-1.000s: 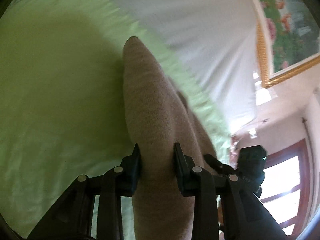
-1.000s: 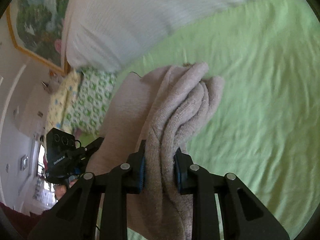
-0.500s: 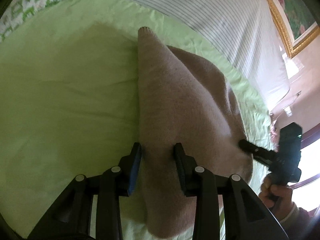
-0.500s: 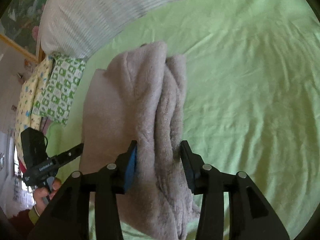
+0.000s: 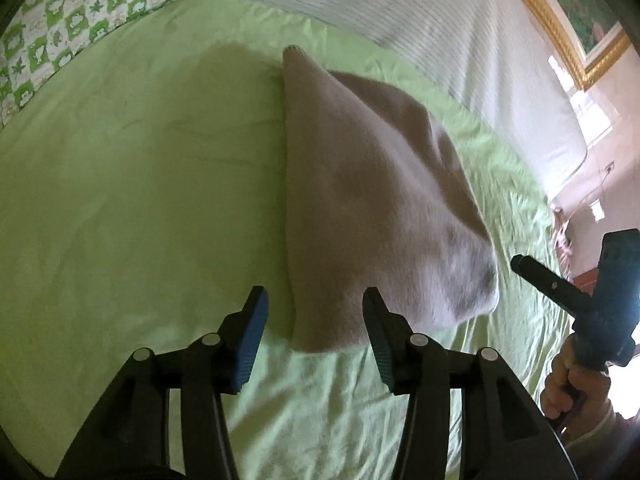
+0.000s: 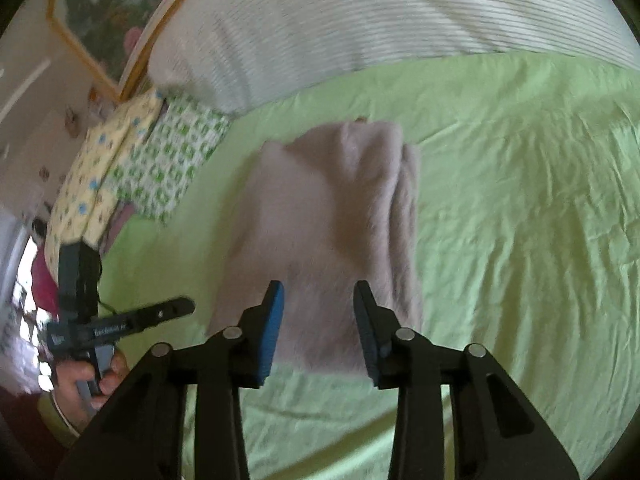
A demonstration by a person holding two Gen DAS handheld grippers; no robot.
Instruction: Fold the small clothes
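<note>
A small beige fleecy garment [image 5: 368, 216] lies folded on the green bedsheet [image 5: 140, 200]. It also shows in the right wrist view [image 6: 328, 232]. My left gripper [image 5: 314, 312] is open, its jaws either side of the garment's near left corner, not gripping. My right gripper [image 6: 318, 300] is open just above the garment's near edge. The right gripper shows from the side in the left wrist view [image 5: 520, 264], and the left one in the right wrist view [image 6: 184, 306].
A white striped quilt [image 5: 400, 12] lies along the far side of the bed. A green patterned pillow [image 5: 60, 20] and a yellow patterned one [image 6: 88, 184] sit at the bed's end. A framed painting [image 5: 568, 8] hangs on the wall.
Both grippers have lowered the garment onto the sheet, opened and let go of it, then drawn back a little. The garment now lies flat instead of hanging from the jaws.
</note>
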